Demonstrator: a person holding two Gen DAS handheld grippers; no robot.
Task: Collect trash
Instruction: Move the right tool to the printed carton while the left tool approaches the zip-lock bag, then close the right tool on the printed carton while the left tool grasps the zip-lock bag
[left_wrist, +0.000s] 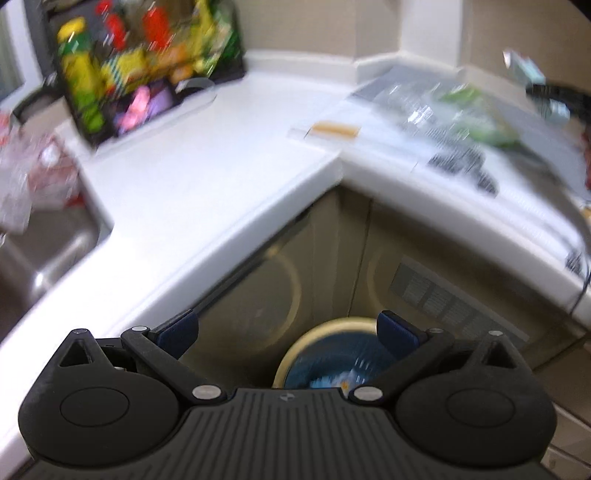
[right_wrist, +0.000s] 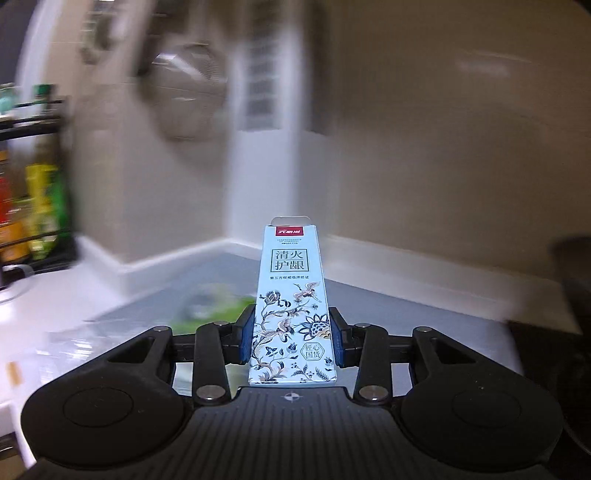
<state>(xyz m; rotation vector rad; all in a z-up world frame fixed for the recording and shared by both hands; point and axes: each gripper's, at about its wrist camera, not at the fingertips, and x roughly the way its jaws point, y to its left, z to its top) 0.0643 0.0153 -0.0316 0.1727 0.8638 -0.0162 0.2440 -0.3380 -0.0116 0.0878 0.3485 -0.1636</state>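
Note:
My right gripper (right_wrist: 291, 336) is shut on a light blue toothpaste box (right_wrist: 291, 295) with a floral print, held upright above the counter. My left gripper (left_wrist: 288, 330) is open and empty, hovering over a round bin (left_wrist: 325, 362) with a cream rim and blue liner on the floor below the counter corner. Something pale lies inside the bin. A clear plastic wrapper with green print (left_wrist: 465, 114) lies on the counter at the right, and shows blurred in the right wrist view (right_wrist: 210, 302).
The white L-shaped counter (left_wrist: 207, 177) wraps around the bin. A black rack of bottles and packets (left_wrist: 140, 66) stands at the back left. A steel sink (left_wrist: 40, 254) is at the left. A small tan strip (left_wrist: 334, 131) lies mid-counter. A dark pot (right_wrist: 576, 295) sits far right.

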